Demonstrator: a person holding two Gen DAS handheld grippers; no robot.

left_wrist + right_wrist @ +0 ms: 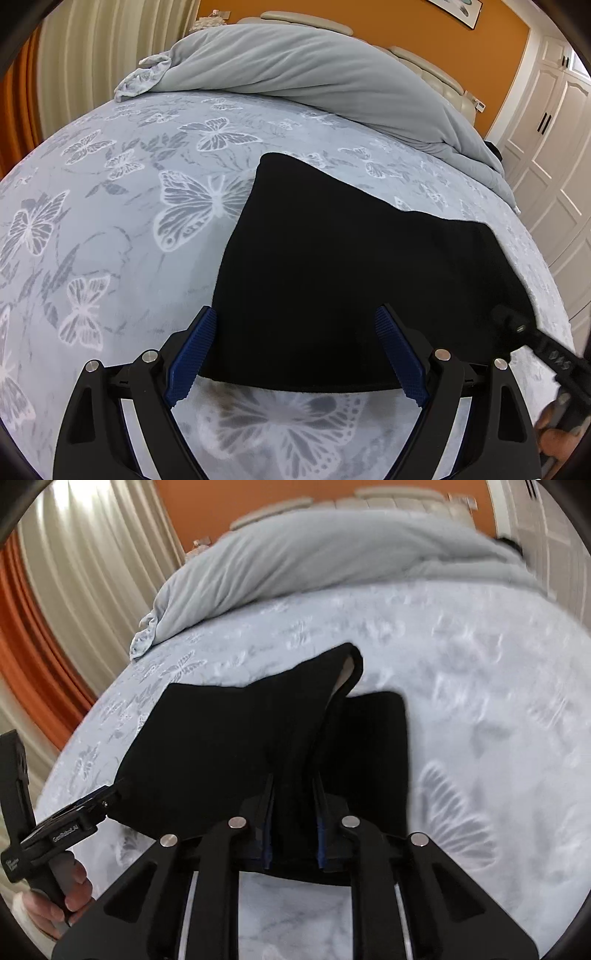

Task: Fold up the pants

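The black pants [332,277] lie across the middle of the frame on the butterfly bedspread [110,221], already doubled into a broad panel. Our left gripper [295,354] hangs wide open over their near edge, holding nothing. Our right gripper [295,812] is clamped on a bunched fold of the cloth (lower centre of its own view). We should carry that fold over level, keeping the edges aligned and the fabric taut.
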